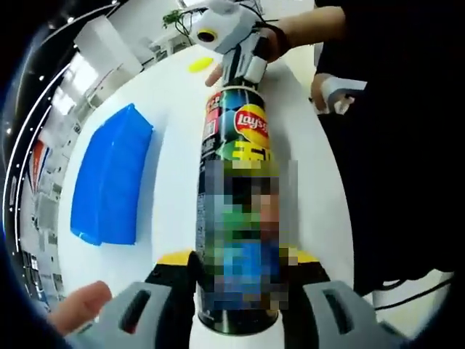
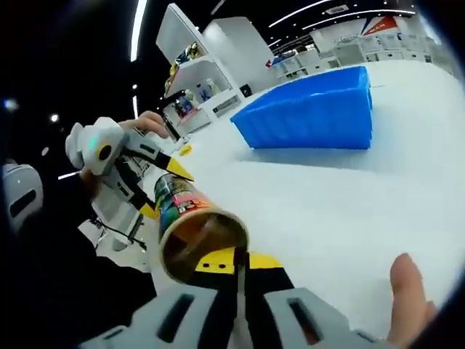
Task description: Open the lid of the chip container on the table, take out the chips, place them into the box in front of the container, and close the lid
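Two grippers work one chip can (image 1: 236,218), held off the white worktop (image 1: 174,145) beside the blue box (image 1: 109,178). Left gripper (image 1: 236,309) clamps its base; right gripper (image 2: 240,280), jaws clenched, meets the open rim. Hold the can level.

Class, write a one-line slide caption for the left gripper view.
Left gripper clamps a Lay's chip can beside a blue box.

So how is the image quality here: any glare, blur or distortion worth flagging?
Left gripper view: fisheye bends the white table; a mosaic patch hides the middle of the Lay's chip can; the blue box is sharp. Right gripper view: dark at left, bright ceiling strips, the can's open mouth slightly soft.
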`<state>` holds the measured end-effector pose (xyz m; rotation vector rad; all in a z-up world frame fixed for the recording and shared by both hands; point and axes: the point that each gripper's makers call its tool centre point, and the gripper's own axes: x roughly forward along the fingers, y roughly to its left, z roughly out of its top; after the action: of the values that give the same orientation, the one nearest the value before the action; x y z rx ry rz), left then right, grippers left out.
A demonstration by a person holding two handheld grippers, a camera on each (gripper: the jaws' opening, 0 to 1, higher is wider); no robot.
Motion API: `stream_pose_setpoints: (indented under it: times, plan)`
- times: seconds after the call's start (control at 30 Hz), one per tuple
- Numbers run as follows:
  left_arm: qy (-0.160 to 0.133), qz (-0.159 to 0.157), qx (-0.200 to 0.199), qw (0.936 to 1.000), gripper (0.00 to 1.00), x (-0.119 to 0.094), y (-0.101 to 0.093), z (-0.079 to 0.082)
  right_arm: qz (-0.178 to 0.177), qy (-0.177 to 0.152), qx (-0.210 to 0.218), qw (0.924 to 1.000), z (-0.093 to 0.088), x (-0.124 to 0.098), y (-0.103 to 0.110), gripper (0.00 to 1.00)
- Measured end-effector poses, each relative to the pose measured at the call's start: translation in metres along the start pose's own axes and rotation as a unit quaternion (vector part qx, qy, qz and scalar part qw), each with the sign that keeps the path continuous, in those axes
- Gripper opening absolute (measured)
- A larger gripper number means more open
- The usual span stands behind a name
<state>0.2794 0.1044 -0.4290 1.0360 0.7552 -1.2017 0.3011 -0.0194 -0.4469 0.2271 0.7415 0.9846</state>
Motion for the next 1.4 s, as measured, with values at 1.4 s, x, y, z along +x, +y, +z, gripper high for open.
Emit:
stream_pose_setpoints:
  times: [1.4]
  plan:
    - [0.024, 0.03, 0.03, 0.9988, 0.48, 0.008, -0.006, -0.004, 0.095, 0.005, 0.308, 0.9466, 0.013, -0.025, 0.024, 0.09]
